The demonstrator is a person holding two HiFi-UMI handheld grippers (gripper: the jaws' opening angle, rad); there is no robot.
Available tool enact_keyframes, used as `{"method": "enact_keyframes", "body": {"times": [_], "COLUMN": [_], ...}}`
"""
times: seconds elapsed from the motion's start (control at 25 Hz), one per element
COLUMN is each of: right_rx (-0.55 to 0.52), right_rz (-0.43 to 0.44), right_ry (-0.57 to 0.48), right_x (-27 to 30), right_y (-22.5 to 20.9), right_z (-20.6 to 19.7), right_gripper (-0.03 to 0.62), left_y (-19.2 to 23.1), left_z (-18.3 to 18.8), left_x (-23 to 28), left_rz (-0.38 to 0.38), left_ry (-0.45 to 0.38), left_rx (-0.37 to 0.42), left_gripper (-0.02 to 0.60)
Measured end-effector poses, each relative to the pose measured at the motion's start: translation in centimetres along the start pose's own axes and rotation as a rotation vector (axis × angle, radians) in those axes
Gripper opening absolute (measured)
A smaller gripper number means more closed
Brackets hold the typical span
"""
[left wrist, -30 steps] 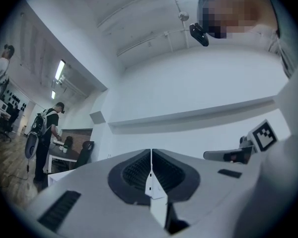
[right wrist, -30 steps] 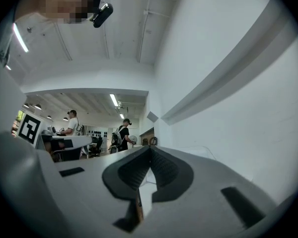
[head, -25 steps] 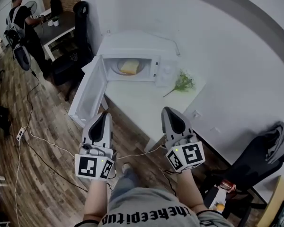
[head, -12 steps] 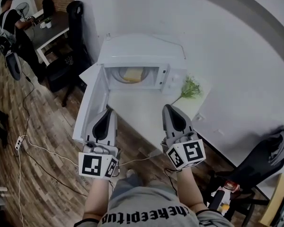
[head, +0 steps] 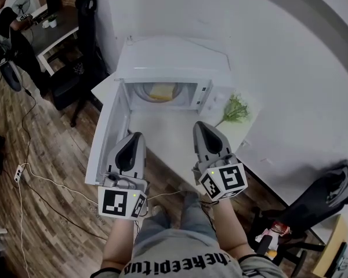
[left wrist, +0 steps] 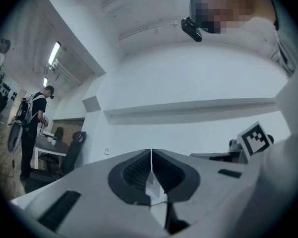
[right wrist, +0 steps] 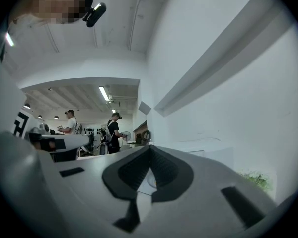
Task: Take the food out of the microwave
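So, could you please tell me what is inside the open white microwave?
Inside the white microwave, a pale yellow square slab of food lies on a round plate. The microwave's top hides the cavity's back, and the food covers the plate's middle.

Left claw [head: 134,140]: pale grey shell, black ribbed pads [left wrist: 133,172], black-and-white marker cube [head: 120,204].
Right claw [head: 201,130]: same make.
Shirt [head: 180,259]: grey, dark lettering.

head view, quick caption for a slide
Both shut, left tool and right tool face the open microwave with food inside.
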State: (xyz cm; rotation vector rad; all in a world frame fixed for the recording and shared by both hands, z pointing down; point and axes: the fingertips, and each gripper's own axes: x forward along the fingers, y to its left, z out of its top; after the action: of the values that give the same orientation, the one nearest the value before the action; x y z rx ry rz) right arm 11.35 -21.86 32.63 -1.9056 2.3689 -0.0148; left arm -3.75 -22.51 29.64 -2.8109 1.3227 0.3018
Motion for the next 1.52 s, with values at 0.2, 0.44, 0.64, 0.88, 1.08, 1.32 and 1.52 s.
{"method": "enact_keyframes", "body": {"times": [0.2, 0.44, 0.64, 0.88, 1.08, 1.32, 1.52], "right_rx": [0.005, 0.033, 0.034, 0.036, 0.045, 0.031, 0.009], "right_rz": [0.05, 0.101, 0.156, 0.194, 0.201, 0.175, 0.161], "right_ry": [0.038, 0.103, 0.165, 0.225, 0.268, 0.302, 0.346], "right_x": [2.6, 5.9, 8.1, 10.3, 12.1, 14.6, 16.3], "right_y": [-1.0, -2.8, -3.9, -4.6, -5.1, -6.1, -6.6], "right_z": [-1.8, -4.9, -7.9, -11.5, -14.3, -17.1, -19.7], "right_gripper": [0.005, 0.005, 0.005, 0.011, 0.018, 0.048, 0.069], "left_y": [0.0, 0.5, 0.7, 0.7, 0.9, 1.3, 1.9], "left_z": [-1.1, -2.5, -4.2, -6.3, -7.6, -8.7, -9.5], "left_x": [1.5, 3.2, 4.0, 4.5, 4.7, 4.8, 4.8], "left_rz": [0.027, 0.097, 0.151, 0.187, 0.208, 0.225, 0.234], "left_ry": [0.003, 0.011, 0.021, 0.044, 0.052, 0.066, 0.075], "left_rx": [0.006, 0.013, 0.016, 0.025, 0.019, 0.011, 0.006], "left_gripper": [0.011, 0.011, 0.012, 0.011, 0.011, 0.011, 0.011]}}
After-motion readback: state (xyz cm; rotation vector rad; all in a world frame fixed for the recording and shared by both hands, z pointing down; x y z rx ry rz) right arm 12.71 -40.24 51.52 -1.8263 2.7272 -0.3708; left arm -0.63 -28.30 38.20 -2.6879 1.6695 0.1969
